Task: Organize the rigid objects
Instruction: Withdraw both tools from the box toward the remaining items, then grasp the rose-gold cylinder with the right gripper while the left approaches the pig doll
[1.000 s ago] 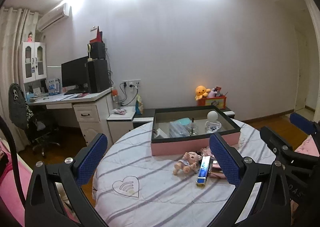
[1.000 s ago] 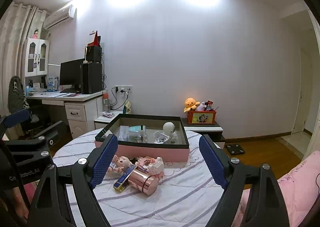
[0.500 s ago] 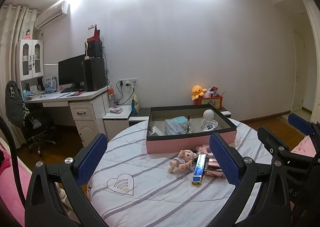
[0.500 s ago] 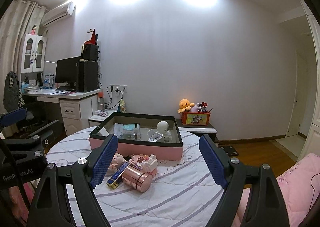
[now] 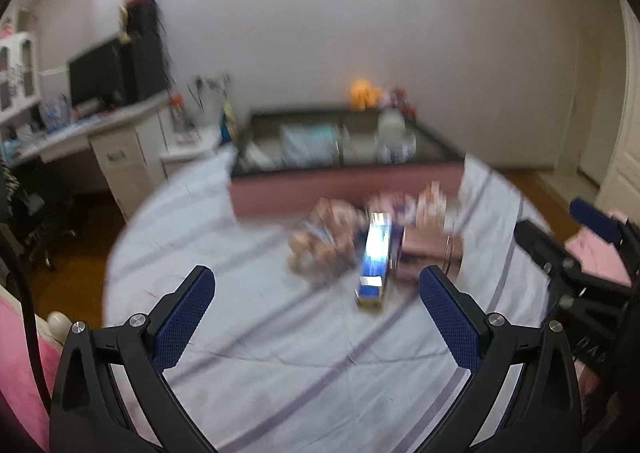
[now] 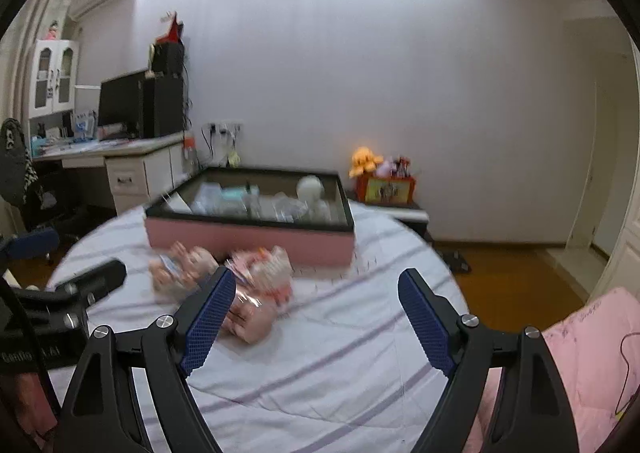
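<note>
Left gripper (image 5: pixel 316 293) and right gripper (image 6: pixel 316 297), jaws apart and empty, short of doll (image 5: pixel 320 237), blue bar (image 5: pixel 375 265) and pink cup (image 6: pixel 248 317) before half-filled pink box (image 6: pixel 248 241).

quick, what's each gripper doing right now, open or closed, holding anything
left gripper: open, holding nothing.
right gripper: open, holding nothing.

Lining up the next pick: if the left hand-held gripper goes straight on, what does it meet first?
Probably the blue box, lying just right of centre between the open left hand-held gripper; blur leaves depth unclear.
</note>
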The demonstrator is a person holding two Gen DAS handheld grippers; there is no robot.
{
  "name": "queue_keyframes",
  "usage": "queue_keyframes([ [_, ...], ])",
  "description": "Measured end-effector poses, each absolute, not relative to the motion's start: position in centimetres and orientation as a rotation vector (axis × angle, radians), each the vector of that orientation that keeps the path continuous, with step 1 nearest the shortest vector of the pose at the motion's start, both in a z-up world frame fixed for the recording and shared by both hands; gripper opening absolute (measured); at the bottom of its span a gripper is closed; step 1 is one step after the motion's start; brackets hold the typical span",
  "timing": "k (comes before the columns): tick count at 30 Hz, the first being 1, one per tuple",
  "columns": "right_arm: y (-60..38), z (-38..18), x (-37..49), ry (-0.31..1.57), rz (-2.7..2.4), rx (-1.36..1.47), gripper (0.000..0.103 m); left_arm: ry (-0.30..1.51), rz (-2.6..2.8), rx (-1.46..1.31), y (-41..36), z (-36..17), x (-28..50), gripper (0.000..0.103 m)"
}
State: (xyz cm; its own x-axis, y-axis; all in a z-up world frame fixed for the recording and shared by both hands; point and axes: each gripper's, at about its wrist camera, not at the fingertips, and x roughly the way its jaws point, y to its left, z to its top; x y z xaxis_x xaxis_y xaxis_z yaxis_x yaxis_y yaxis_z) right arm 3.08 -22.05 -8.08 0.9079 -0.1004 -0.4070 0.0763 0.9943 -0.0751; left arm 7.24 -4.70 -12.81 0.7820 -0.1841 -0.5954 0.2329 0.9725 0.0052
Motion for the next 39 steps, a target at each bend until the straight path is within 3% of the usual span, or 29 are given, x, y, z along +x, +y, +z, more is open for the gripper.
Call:
queue_keyframes([
  [10,-24.4,-11.9,7.3,0.613,-0.052,-0.024,0.085,0.88,-0.226,0.094,-7.5,-17.0,12.8,0.101],
  [14,-24.3,-12.3,8.1,0.641,-0.042,-0.032,0.085,0.884,-0.226,0.079,-7.3,-16.9,13.6,0.09],
  [27,-21.5,-11.8,10.4,0.722,-0.034,-0.063,0.085,0.826,-0.209,-0.013,-2.4,-15.0,13.0,0.093],
  [34,-20.5,-10.2,9.1,0.654,0.027,-0.008,0.085,0.825,-0.215,-0.019,-1.7,-15.2,13.2,0.094],
  [39,-19.6,-12.6,12.5,0.817,0.105,0.069,0.084,0.824,-0.151,0.019,-1.0,-15.5,13.6,0.094],
])
